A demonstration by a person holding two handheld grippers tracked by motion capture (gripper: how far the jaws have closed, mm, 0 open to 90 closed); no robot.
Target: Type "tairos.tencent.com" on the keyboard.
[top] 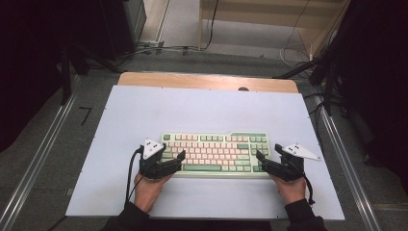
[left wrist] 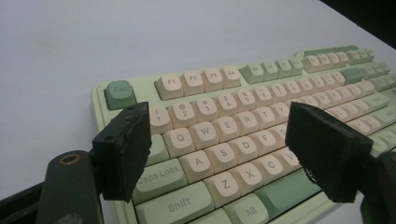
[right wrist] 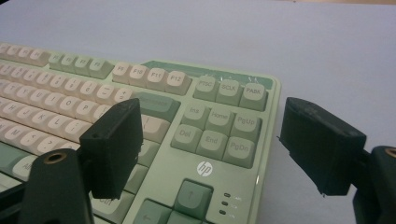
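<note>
Right gripper view: keyboard (right wrist: 205, 154) w/ "hp" logo

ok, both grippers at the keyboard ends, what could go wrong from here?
The left gripper hangs open over the letter keys, so closing may catch keycaps, not the keyboard edge. The right gripper straddles the navigation keys, one jaw past the case edge: an uneven grip could skew it on the smooth white tabletop.

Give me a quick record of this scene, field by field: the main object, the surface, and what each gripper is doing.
object: green and cream keyboard, lying flat
surface: white table sheet
left gripper: open, over the keyboard's left end, holding nothing
right gripper: open, at the keyboard's right end, holding nothing
logo: hp mark beside the arrow keys
</note>
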